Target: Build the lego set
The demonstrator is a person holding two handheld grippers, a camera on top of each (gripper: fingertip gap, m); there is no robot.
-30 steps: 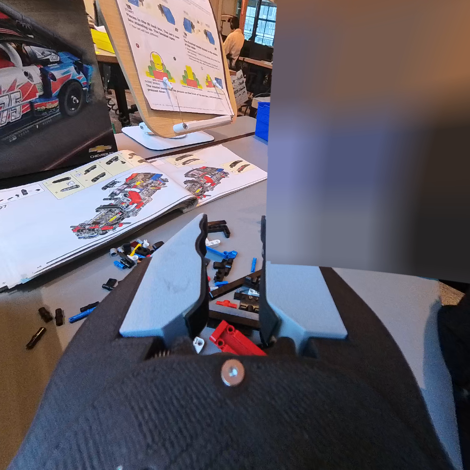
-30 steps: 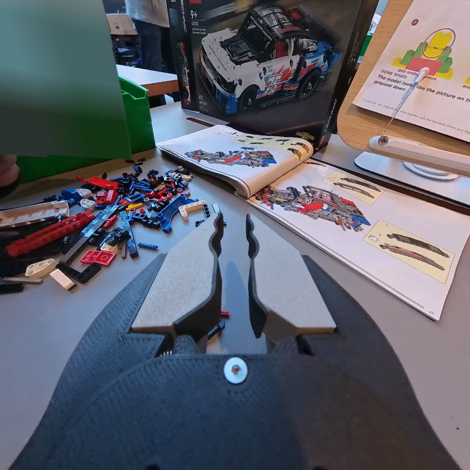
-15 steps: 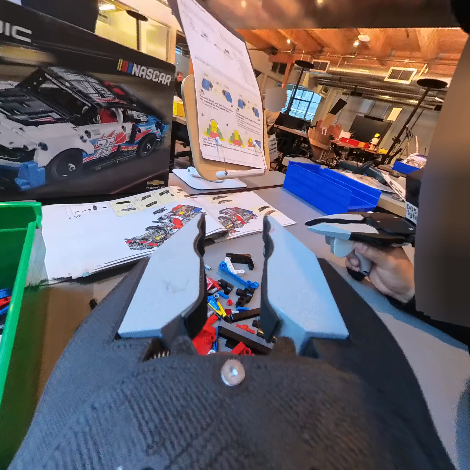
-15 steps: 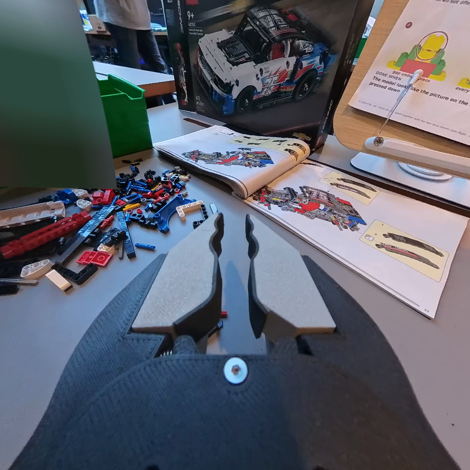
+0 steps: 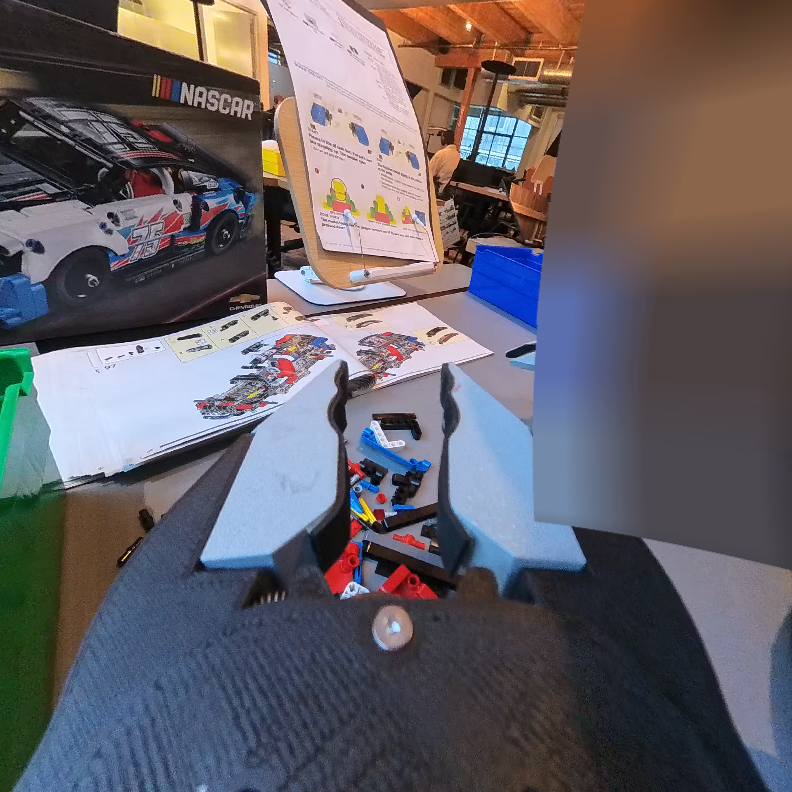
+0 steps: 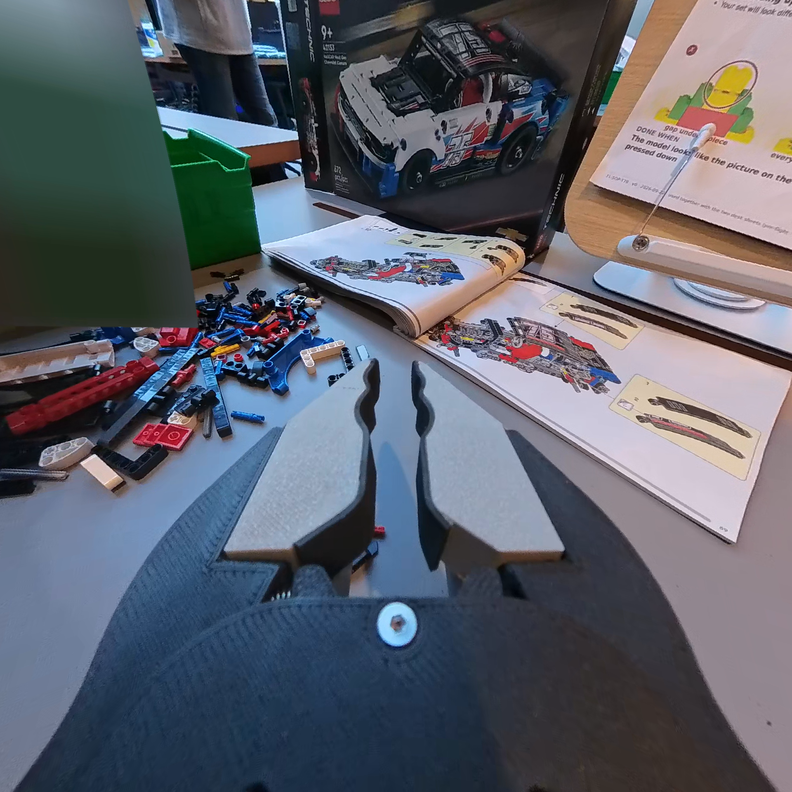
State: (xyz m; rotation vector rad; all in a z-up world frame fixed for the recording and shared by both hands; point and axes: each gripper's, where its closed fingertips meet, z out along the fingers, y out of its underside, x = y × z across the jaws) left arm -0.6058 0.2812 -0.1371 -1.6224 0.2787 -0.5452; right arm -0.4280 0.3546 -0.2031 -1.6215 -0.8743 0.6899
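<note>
Your two grippers hang empty over the gray table [image 6: 107,557].

Your left gripper [image 5: 391,377] gapes wide above the loose bricks [image 5: 388,475]; your right gripper [image 6: 395,377] shows a narrow gap, bricks spread left of it. Beyond lie the open booklet [image 6: 557,385] and box [image 6: 450,107].

Timber ceiling [image 5: 493,25]; paned window [image 5: 488,137]
</note>
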